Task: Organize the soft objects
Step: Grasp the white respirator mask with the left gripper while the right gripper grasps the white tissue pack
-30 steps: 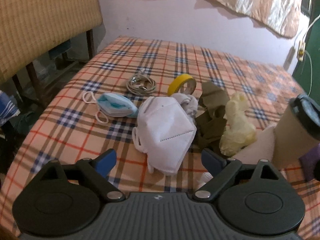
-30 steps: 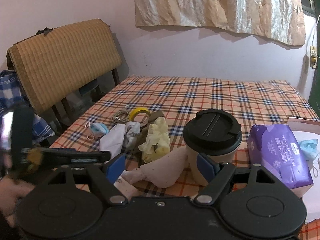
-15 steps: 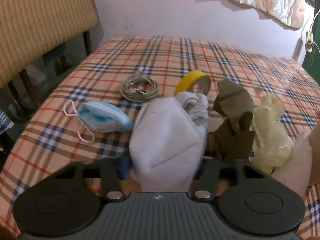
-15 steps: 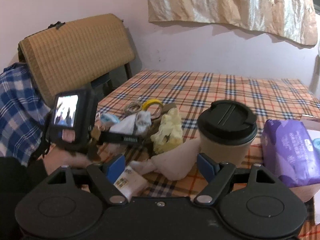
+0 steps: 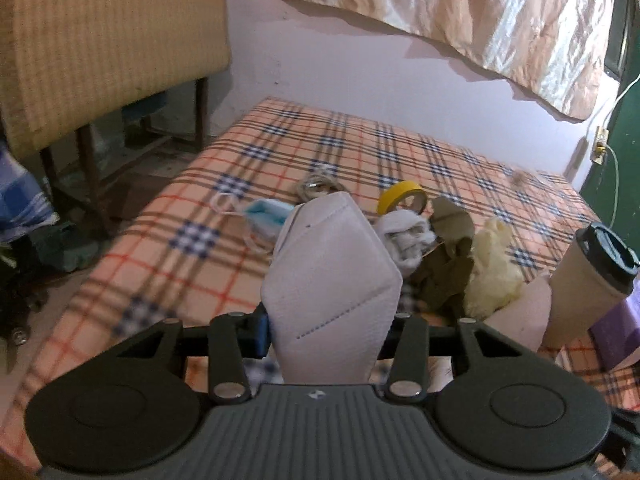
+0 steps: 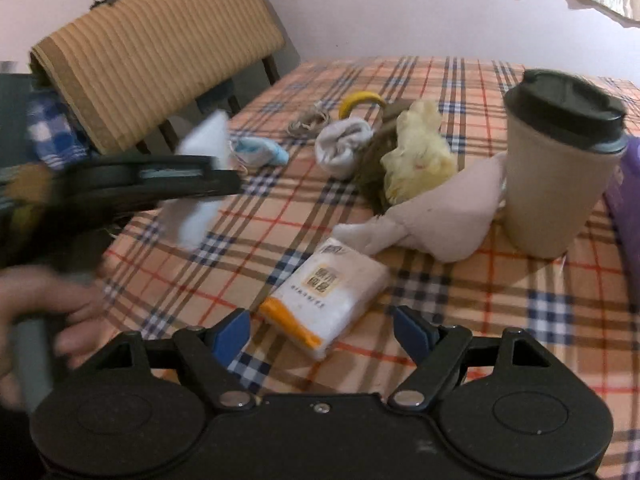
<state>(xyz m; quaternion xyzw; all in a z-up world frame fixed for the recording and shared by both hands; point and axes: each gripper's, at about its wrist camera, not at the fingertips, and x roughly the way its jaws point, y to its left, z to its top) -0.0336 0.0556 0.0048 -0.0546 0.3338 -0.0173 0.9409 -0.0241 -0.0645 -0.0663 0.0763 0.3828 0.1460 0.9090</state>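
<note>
- The white folded mask [image 5: 330, 280] is clamped between the jaws of the left gripper [image 5: 326, 328], which are closing on it; the mask stands upright out of the jaws and is seen clear of the checked tablecloth [image 5: 180, 248].
- In the right wrist view the same mask [image 6: 200, 176] is seen hanging from the left gripper at the left of the scene, above the near-left edge of the table.
- The right gripper [image 6: 320, 330] is held wide open with nothing between its jaws; the tissue packet [image 6: 328, 296] lies just beyond it on the cloth.
- The remaining soft things are gathered in the middle of the table: the blue surgical mask [image 5: 266, 216], the white sock [image 5: 408, 236], the olive cloth [image 5: 444, 272], the yellow glove [image 5: 494, 276] and the pink cloth [image 6: 444, 216].
- The pink cloth is seen resting against the lidded cup [image 6: 560, 160]. If the cloth is pulled, the cup could be tipped, and whether it is full cannot be told.
- Only the lower part of the white mask is gripped, so a slip is likely if it is swung fast, since the material is thin and springy.
- The ear loops of the white mask are not visible, so a snag on the pile cannot be ruled out.
- The yellow tape roll [image 5: 402, 196] and the coiled cable [image 5: 316, 188] lie just behind the soft things and could be dragged along by mistake.
</note>
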